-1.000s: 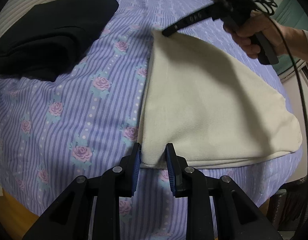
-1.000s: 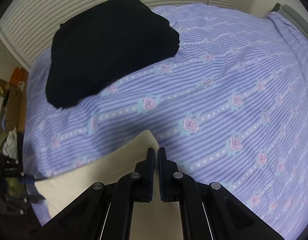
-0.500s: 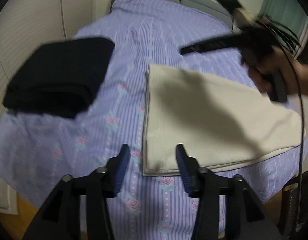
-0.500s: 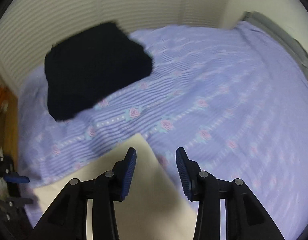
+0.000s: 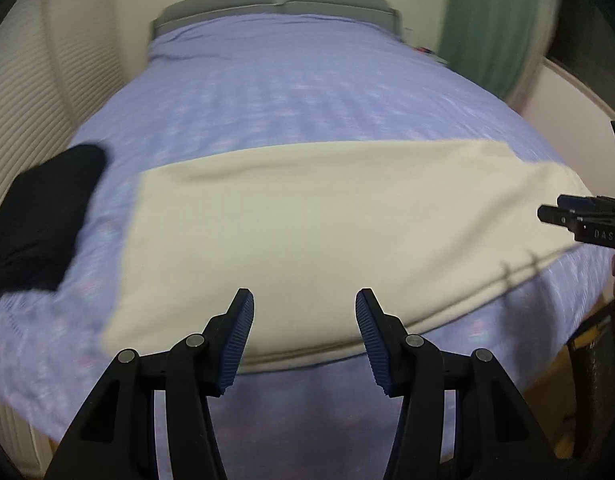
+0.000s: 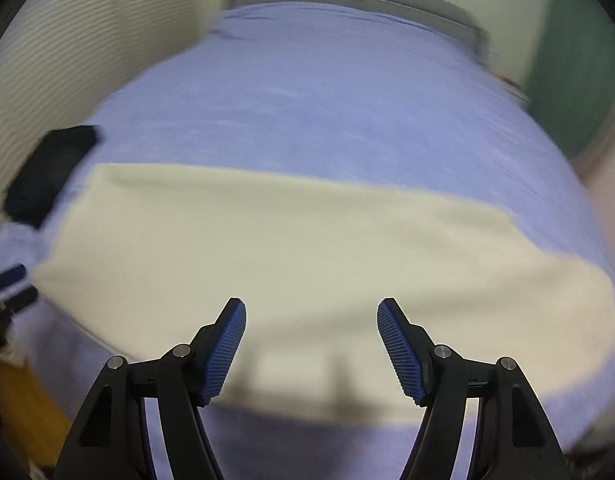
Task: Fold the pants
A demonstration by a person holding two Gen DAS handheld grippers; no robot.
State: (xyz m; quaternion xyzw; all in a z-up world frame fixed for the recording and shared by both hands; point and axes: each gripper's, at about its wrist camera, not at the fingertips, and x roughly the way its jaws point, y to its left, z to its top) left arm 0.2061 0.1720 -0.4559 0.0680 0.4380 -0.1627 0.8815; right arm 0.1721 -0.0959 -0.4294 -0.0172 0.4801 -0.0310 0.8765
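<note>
Left wrist view: the left gripper (image 5: 303, 336) has its fingers (image 5: 237, 340) released, nothing between them, above the near edge of the cream pants (image 5: 327, 224). The right gripper (image 6: 311, 344) has just been opening and grasps nothing either. The pants lie folded flat across the bed (image 5: 267, 80), beside a black garment (image 5: 39, 220). One fold looks finished; the next probably needs both grippers pinching one end.

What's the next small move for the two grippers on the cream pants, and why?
Probably lower both to the ends of the folded cream fabric pants for another fold. The left gripper and right gripper hover above them, jaws just opened with nothing between them, and the pants lie in one long flat band across the purple bedsheet.
</note>
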